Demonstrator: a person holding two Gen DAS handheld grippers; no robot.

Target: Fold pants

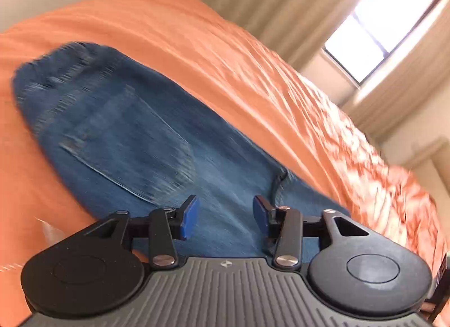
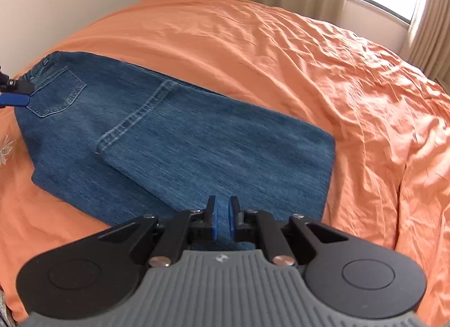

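Left gripper: jaws wide apart, nothing between the blue pads, hovering over the jeans just ahead and below. Right gripper: pads nearly together; whether denim is pinched between them cannot be told, though the fabric's near edge lies directly beneath. Jeans lie folded on the orange bedspread, the leg hem laid across, the back pocket at the far left. Denim looks heavy, limp, coarse-woven, not slippery; likely to sag unless held at two corners. Best hold: thick stitched hem or waistband. Bedspread soft, wrinkled.
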